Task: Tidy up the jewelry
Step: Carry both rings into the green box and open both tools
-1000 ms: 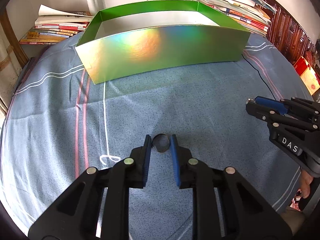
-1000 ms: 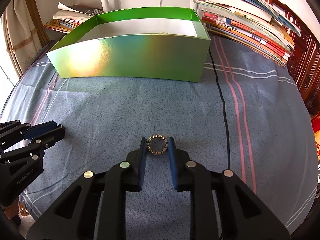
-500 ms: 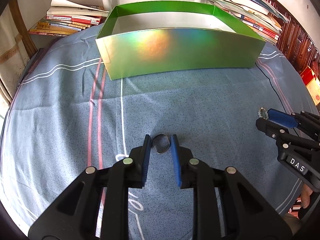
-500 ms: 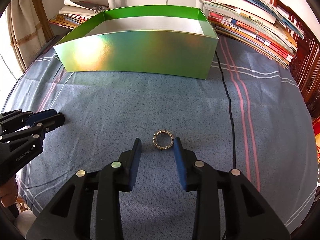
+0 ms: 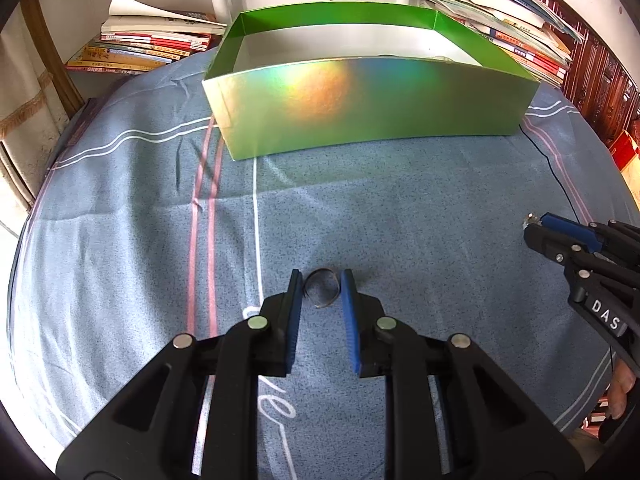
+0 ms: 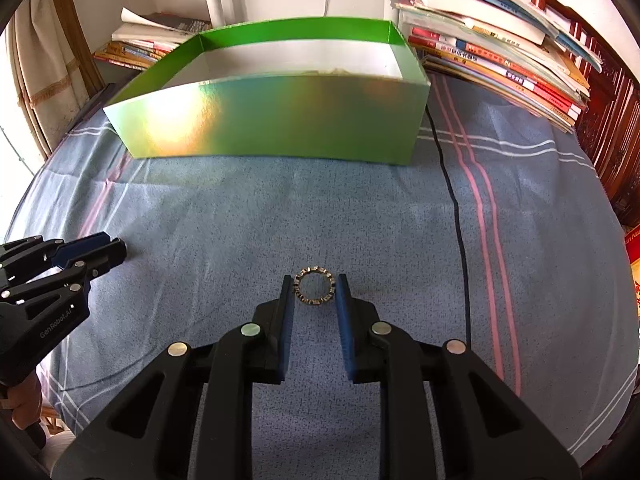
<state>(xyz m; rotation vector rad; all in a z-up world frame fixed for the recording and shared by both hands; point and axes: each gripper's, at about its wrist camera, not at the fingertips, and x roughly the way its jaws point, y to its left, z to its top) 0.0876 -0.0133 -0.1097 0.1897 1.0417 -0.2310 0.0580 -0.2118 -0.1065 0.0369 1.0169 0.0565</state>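
Left gripper (image 5: 321,286) closes its blue pads on a plain dark ring (image 5: 320,289), pinched across its width at the very tips so the band stands on edge above the cloth; gripping at the tips leaves the ring clear of the black finger bodies, ready for a clean drop. Right gripper (image 6: 314,291) clasps a studded ring (image 6: 314,286) the same way, pads touching opposite sides of the hoop, its open face turned to the camera. Each tool also shows in the other's view, low at the frame edge: the two sit well apart, side by side, so neither blocks the other's path forward. Both hover over a blue striped cloth (image 6: 240,208). Ahead stands an open green box (image 6: 280,120), its iridescent near wall facing the tools; it is probably the rings' destination, and its contents are hardly visible over the wall. A black cable (image 6: 452,200) runs past the box's right corner. Stacked books (image 6: 500,60) flank the box behind.
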